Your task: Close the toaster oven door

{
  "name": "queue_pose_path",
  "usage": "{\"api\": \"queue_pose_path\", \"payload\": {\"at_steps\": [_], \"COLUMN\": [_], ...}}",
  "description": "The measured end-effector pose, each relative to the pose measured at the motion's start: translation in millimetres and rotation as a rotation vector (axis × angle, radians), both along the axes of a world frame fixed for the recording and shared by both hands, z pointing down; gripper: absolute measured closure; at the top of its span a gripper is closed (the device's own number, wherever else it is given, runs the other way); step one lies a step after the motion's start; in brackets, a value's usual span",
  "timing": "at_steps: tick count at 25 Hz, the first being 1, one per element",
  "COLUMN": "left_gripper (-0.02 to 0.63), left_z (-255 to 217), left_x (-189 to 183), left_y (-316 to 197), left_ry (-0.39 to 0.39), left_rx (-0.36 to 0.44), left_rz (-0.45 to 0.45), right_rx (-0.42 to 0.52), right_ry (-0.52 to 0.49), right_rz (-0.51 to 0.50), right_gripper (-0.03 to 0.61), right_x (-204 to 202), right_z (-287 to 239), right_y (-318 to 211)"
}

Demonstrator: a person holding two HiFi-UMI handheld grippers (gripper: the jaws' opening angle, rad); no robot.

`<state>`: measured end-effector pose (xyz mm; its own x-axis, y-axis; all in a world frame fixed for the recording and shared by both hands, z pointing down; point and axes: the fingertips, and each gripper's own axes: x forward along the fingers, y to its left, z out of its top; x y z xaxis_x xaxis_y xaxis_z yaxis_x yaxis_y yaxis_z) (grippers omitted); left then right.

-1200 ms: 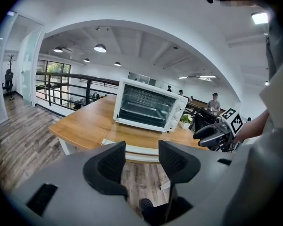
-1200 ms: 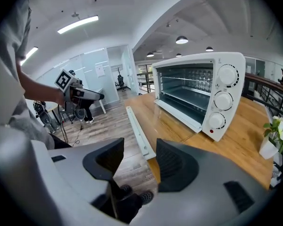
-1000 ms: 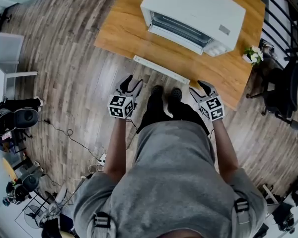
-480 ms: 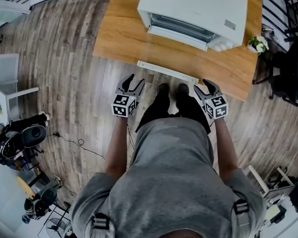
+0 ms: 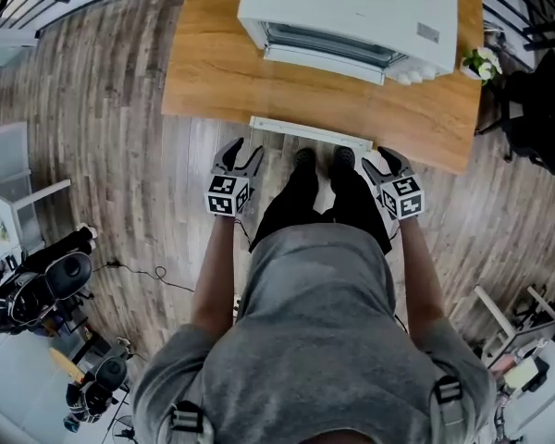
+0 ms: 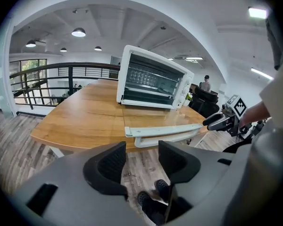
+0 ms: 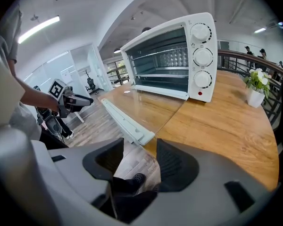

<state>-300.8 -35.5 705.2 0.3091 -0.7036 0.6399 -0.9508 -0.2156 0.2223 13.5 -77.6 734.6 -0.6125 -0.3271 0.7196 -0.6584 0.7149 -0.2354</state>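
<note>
Toaster oven (image 5: 351, 17) door (image 5: 310, 134) hangs fully open, closing not yet begun, as my left gripper (image 5: 243, 152) and right gripper (image 5: 379, 159) hover just short of it, jaws apart and empty.

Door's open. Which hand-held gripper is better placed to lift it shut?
Right, narrowly: the right hand-held gripper is open, empty, with one end of the handle just above its jaws. The left hand-held gripper, also open, sits slightly farther off.
</note>
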Motion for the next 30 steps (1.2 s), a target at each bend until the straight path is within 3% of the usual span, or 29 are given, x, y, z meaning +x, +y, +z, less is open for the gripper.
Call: {"api": "queue_pose_path", "payload": {"at_steps": [11,30], "left_gripper": [0.394,0.420], "left_z": [24.9,46.5], "left_x": [-1.7,11.5], "left_y": [-21.6,-46.9], "left_ry": [0.038,0.021], "left_rx": [-0.018,-0.038], "left_rz": [0.031,0.132], "right_rx": [-0.014,0.004], "right_ry": [-0.013,-0.041], "right_rz": [0.039,0.140], "right_gripper": [0.391,0.433], "right_x": [-12.6,-22.7], "right_z": [28.7,34.0], "right_y": [3.1,-10.6]}}
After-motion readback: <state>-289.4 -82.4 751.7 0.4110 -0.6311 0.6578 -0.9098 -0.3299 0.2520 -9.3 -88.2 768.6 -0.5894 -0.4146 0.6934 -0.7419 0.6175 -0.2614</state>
